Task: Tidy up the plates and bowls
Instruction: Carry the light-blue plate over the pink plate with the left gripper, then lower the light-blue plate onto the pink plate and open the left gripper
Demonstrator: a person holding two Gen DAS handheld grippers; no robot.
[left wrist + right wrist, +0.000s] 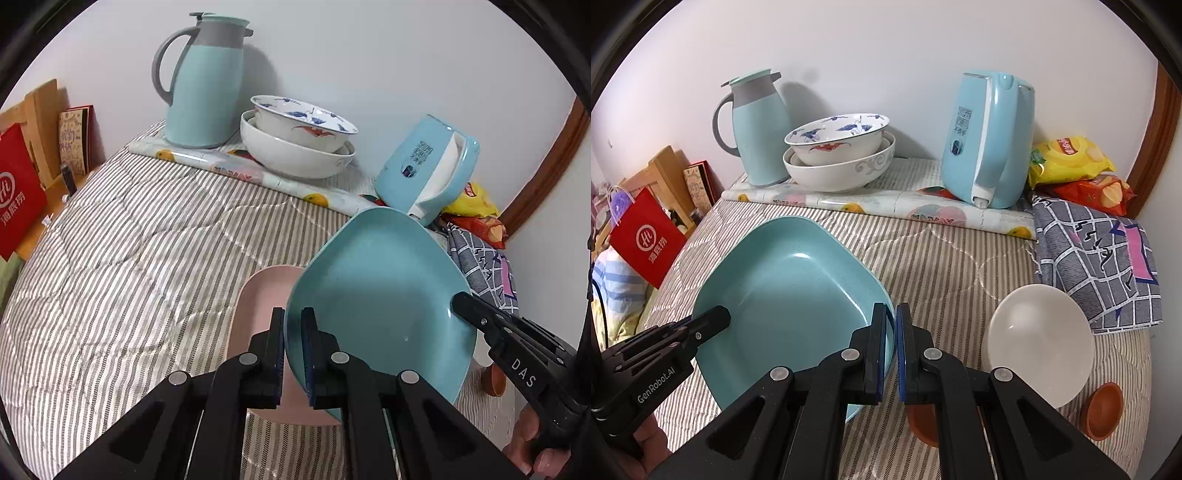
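My left gripper (293,350) is clamped on the near-left rim of the teal square plate (380,295); my right gripper (891,350) is clamped on the opposite rim of the same plate (790,295). Both pairs of jaws are nearly together, with only the thin rim between the pads. The plate hangs tilted between the two tools, its hollow facing me.

Directly under the left tool lies a pink plate (258,306), partly covered by the teal one; I cannot tell whether the two touch.

Right of the right tool: a white bowl (1039,341) resting tilted on the striped quilt (942,266), then a small brown dish (1104,410) just beyond it, and a second brown dish (921,424) below my right jaws. A grey checked cloth (1097,266) covers the quilt's right edge.

Ahead of both tools the quilt is open striped fabric as far as the fruit-print mat (886,206). On that mat, against the wall: teal jug (757,125), stacked bowls (838,155) with the patterned one nested in the white, and a blue kettle (990,144). Snack bags (1071,158) lie to the far right.

Left of the left tool the quilt's edge drops off toward a red bag (18,192).
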